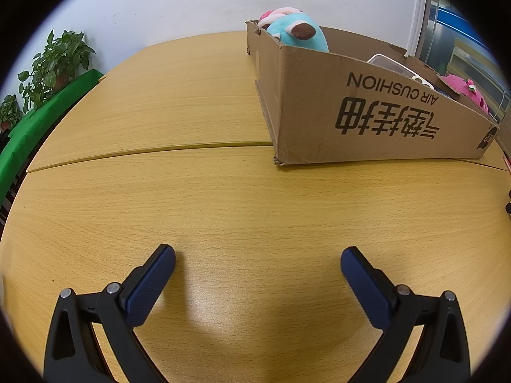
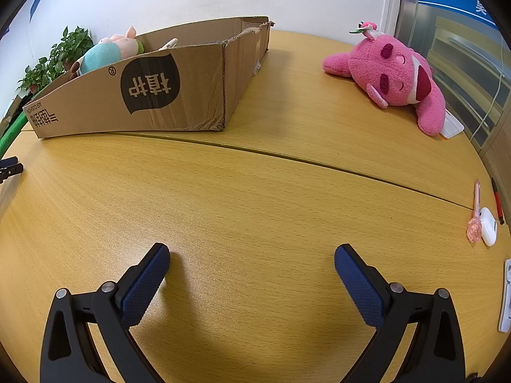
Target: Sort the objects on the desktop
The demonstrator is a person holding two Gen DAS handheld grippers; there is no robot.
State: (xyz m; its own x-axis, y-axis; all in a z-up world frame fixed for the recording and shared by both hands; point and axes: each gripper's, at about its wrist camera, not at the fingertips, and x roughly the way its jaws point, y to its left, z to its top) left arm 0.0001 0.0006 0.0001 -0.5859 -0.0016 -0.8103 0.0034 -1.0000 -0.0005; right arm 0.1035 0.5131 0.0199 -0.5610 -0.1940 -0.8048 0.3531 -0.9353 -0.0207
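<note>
Both grippers, left (image 1: 258, 257) and right (image 2: 252, 255), hover wide open and empty over the wooden table (image 2: 255, 191); the right should probably approach the pink plush bear (image 2: 396, 79) lying beyond the cardboard box (image 2: 143, 89), pinching its body mid-bulk.

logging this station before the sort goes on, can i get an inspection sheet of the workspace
surface: wooden table, a seam runs across it
job's things: box holds a teal plush; pink plush lies on the table outside the box, to its right; pink pen, white case and red pen near the right edge
clutter: white object at the far right edge, cut off, cannot identify
grippers: left gripper and right gripper both have jaws open, empty, over bare table
cables: white cable hangs by the glass panel
surroundings: white wall, plants, green ledge
</note>
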